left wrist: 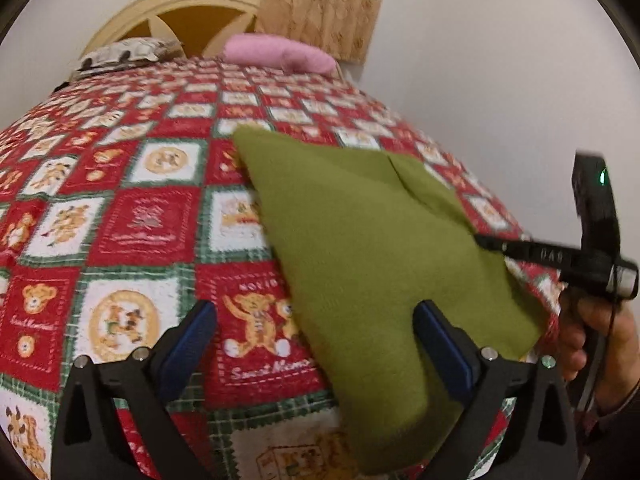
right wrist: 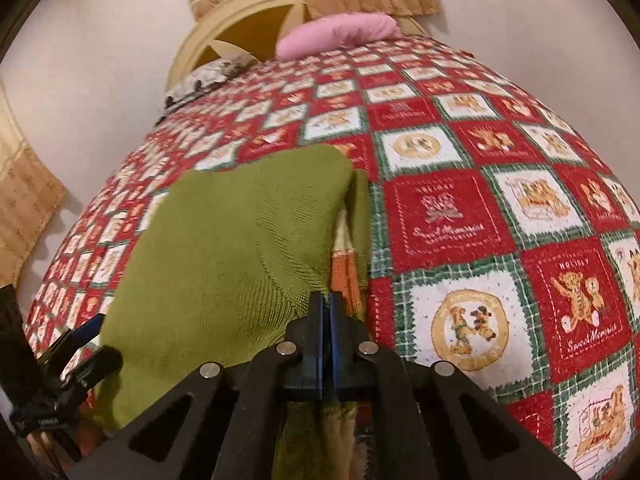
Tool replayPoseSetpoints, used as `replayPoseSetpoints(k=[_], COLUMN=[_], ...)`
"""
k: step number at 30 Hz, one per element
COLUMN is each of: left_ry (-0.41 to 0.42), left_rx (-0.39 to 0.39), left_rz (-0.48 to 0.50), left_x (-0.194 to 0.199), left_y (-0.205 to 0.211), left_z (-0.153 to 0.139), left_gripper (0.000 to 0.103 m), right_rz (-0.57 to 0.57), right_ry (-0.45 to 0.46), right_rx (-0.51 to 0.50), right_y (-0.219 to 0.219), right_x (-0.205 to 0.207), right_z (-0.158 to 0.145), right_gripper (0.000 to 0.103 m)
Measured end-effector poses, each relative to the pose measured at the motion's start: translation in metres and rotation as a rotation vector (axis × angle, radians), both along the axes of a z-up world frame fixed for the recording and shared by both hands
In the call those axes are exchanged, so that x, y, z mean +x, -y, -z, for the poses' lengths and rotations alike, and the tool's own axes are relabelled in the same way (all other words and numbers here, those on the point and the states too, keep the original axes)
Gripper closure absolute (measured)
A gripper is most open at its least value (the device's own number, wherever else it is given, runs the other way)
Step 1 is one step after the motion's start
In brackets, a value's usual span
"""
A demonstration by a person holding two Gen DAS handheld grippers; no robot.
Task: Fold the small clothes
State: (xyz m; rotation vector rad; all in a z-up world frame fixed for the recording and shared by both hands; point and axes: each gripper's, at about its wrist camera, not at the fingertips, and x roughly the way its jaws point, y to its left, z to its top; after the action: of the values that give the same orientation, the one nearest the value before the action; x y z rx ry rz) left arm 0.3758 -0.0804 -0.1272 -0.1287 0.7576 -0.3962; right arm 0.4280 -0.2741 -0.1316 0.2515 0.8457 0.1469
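Observation:
An olive-green knitted garment (left wrist: 360, 240) (right wrist: 224, 248) lies flat on the bed's red, white and green teddy-bear blanket (left wrist: 132, 216) (right wrist: 460, 216). My left gripper (left wrist: 316, 312) stands wide open low over its near left edge, with its right finger (left wrist: 440, 344) above the green cloth and its left finger over the blanket. It also shows in the right wrist view as the left gripper (right wrist: 86, 344). My right gripper (right wrist: 329, 300) (left wrist: 486, 242) is shut, pinching the garment's right edge. An orange and cream striped bit (right wrist: 344, 272) shows beside that edge.
A pink pillow (left wrist: 280, 54) (right wrist: 340, 34) and a patterned pillow (left wrist: 124, 54) (right wrist: 204, 80) lie at the cream headboard (left wrist: 180, 12). A tan curtain (left wrist: 320, 8) hangs behind. White wall runs along the bed's right side. A person's hand (left wrist: 592, 336) holds the right gripper.

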Motion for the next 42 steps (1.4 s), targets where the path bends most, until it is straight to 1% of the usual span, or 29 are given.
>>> replayPoseSetpoints(k=[2,3,4,6,9,10,11,13,15,16,17,20,22,24,25,26,27,28,29,31,32,34,35,37,39,40,41,42], left_ry=[-0.006,-0.017,-0.033,-0.029,-0.019,-0.019,-0.018,-0.022,-0.03,-0.039,-0.049,-0.095,-0.098,-0.1,-0.101,-0.101,-0.1,-0.1,-0.101,-0.1,-0.099,-0.099,-0.099,-0.1,-0.1,-0.101,-0.101,-0.101], left_rx=[-0.004,0.0,-0.001,-0.001,0.018,0.023,0.025,0.018,0.006,0.0,-0.001,0.014,0.023,0.035,0.039,0.039,0.04,0.041,0.042,0.051,0.055,0.059,0.058,0.056,0.054,0.052,0.051,0.05], left_rz=[-0.014,-0.014,-0.011,-0.003,0.006,0.006,0.004,0.002,0.002,0.005,0.009,0.03,0.038,0.037,0.037,0.036,0.036,0.035,0.035,0.034,0.034,0.034,0.034,0.034,0.034,0.034,0.034,0.034], left_x=[0.001,0.003,0.005,0.005,0.003,0.003,0.002,0.002,0.003,0.004,0.006,0.013,0.013,0.013,0.012,0.012,0.011,0.011,0.011,0.011,0.012,0.012,0.012,0.012,0.012,0.012,0.011,0.011], left_y=[-0.001,0.0,0.001,0.003,0.006,0.007,0.007,0.005,0.003,0.003,0.003,0.009,0.011,0.013,0.013,0.013,0.013,0.013,0.014,0.015,0.016,0.016,0.016,0.016,0.016,0.016,0.016,0.016], left_z=[0.003,0.006,0.008,0.008,0.007,0.007,0.007,0.008,0.008,0.009,0.011,0.017,0.017,0.018,0.018,0.018,0.018,0.018,0.018,0.018,0.018,0.018,0.018,0.018,0.018,0.019,0.019,0.019], left_gripper=[0.0,0.0,0.0,0.0,0.0,0.0,0.0,0.0,0.0,0.0,0.0,0.0,0.0,0.0,0.0,0.0,0.0,0.0,0.0,0.0,0.0,0.0,0.0,0.0,0.0,0.0,0.0,0.0], right_rz=[-0.005,-0.003,-0.009,-0.013,-0.009,-0.013,-0.024,-0.025,0.002,0.018,0.029,0.048,0.051,0.037,0.033,0.035,0.045,0.059,0.061,0.028,-0.015,-0.132,-0.197,-0.307,-0.346,-0.347,-0.322,-0.302], right_ry=[0.024,0.035,0.053,0.066,0.006,-0.018,-0.035,-0.035,0.009,0.019,0.008,-0.061,-0.054,-0.06,-0.065,-0.057,-0.034,-0.007,0.018,0.079,0.103,0.126,0.119,0.09,0.063,0.042,0.014,0.002], right_rx=[0.047,0.052,0.054,0.02,0.03,0.022,0.01,-0.029,-0.066,-0.061,-0.045,-0.091,-0.071,-0.086,-0.09,-0.088,-0.086,-0.098,-0.101,-0.093,-0.084,-0.078,-0.078,-0.106,-0.151,-0.161,-0.163,-0.143], right_y=[0.0,0.0,-0.003,-0.009,-0.011,-0.013,-0.014,-0.017,-0.012,-0.007,-0.002,0.005,0.007,0.004,0.003,0.003,0.002,-0.001,-0.004,-0.018,-0.03,-0.061,-0.078,-0.111,-0.129,-0.131,-0.128,-0.121], right_x=[0.0,0.001,0.004,0.014,0.037,0.044,0.049,0.049,0.042,0.041,0.043,0.055,0.056,0.055,0.055,0.052,0.046,0.039,0.034,0.021,0.016,0.009,0.007,0.004,0.003,0.005,0.009,0.011], right_z=[-0.008,-0.013,-0.018,-0.025,-0.016,-0.011,-0.008,-0.008,-0.017,-0.02,-0.017,0.008,0.011,0.008,0.004,-0.002,-0.012,-0.022,-0.029,-0.048,-0.055,-0.062,-0.061,-0.051,-0.035,-0.028,-0.017,-0.01], right_gripper=[0.091,0.078,0.074,0.074,0.074,0.089,0.098,0.098,0.098,0.098,0.098,0.099,0.098,0.097,0.095,0.091,0.081,0.075,0.075,0.074,0.074,0.074,0.074,0.074,0.074,0.074,0.074,0.074])
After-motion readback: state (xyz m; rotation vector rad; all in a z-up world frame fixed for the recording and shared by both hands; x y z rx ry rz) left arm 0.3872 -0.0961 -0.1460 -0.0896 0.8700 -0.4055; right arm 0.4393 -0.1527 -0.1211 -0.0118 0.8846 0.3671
